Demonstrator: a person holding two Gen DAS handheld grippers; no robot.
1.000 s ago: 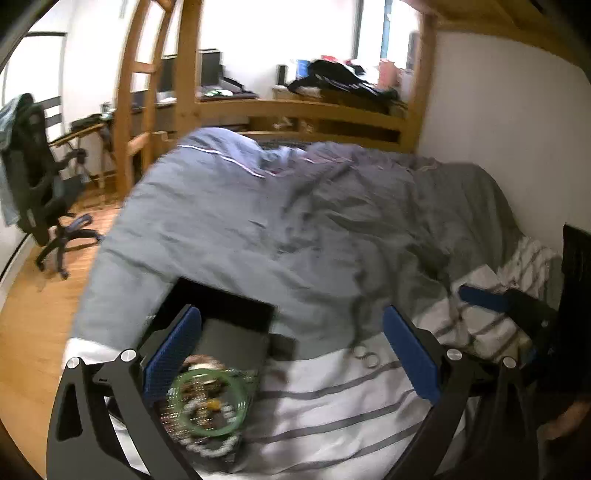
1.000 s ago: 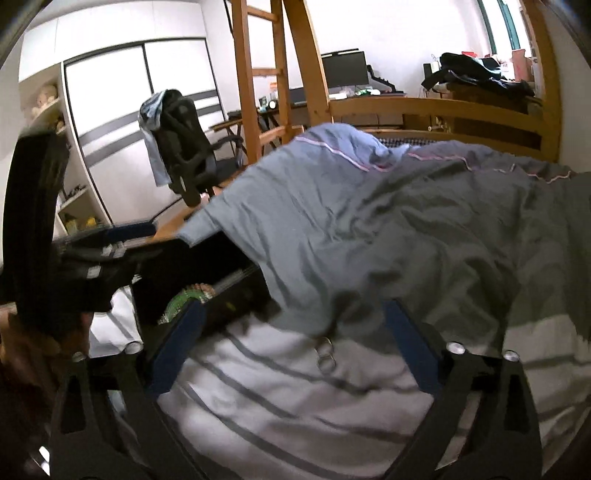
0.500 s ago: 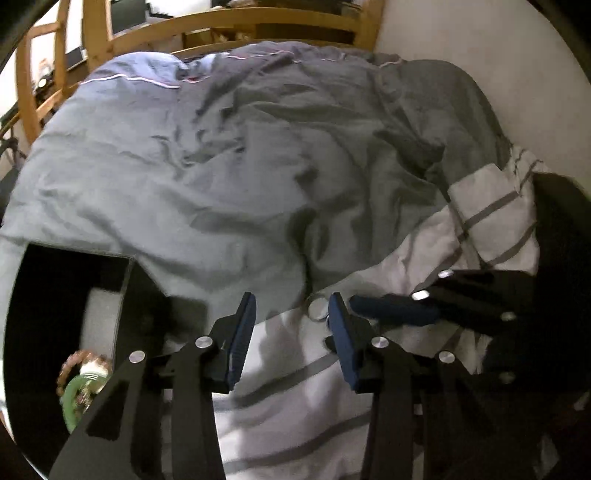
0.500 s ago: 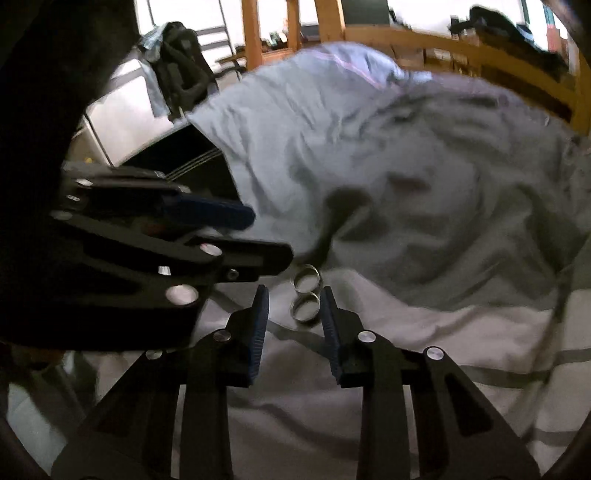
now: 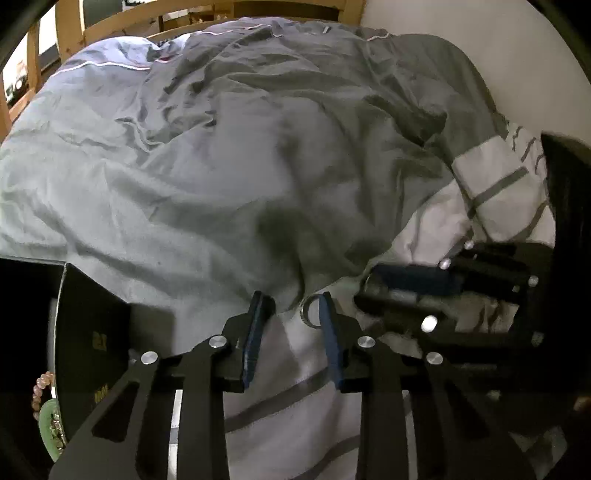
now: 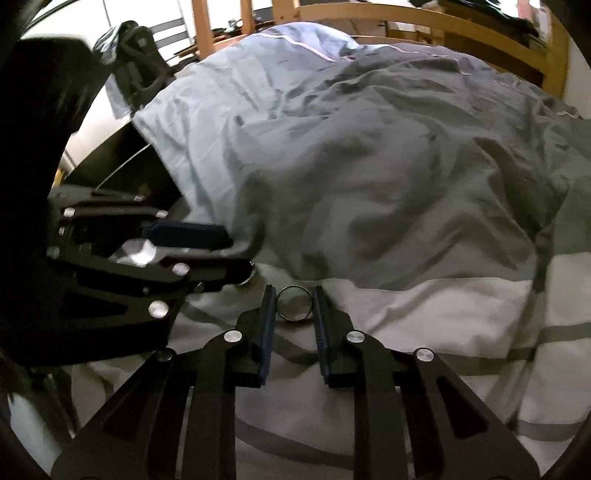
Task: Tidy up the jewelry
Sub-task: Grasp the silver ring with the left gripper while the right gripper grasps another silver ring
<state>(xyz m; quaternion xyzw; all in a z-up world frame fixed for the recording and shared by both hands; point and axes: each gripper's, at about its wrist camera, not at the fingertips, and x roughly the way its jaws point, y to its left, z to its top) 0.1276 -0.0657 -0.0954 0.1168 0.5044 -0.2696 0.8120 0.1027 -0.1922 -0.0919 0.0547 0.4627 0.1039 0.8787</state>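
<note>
Two silver rings lie on the striped white sheet at the edge of the grey duvet. In the right wrist view my right gripper (image 6: 294, 308) is partly open with one ring (image 6: 294, 308) flat between its blue pads, which stand just beside it. In the left wrist view my left gripper (image 5: 293, 310) is partly open; the other ring (image 5: 309, 312) sits against its right pad. That ring peeks out under the left gripper in the right wrist view (image 6: 248, 279). The black jewelry box (image 5: 88, 332) stands at the lower left, with a green bangle (image 5: 50, 430) and a beaded bracelet (image 5: 38, 391) inside.
The crumpled grey duvet (image 5: 229, 155) covers most of the bed behind the rings. The wooden bed frame (image 6: 406, 18) runs along the far side. A black office chair (image 6: 136, 59) stands at the left past the bed. The two grippers are close together, side by side.
Both grippers have lowered and moved forward onto the rings. The right gripper's pads now straddle its ring. The left gripper's right pad has reached the other ring.
</note>
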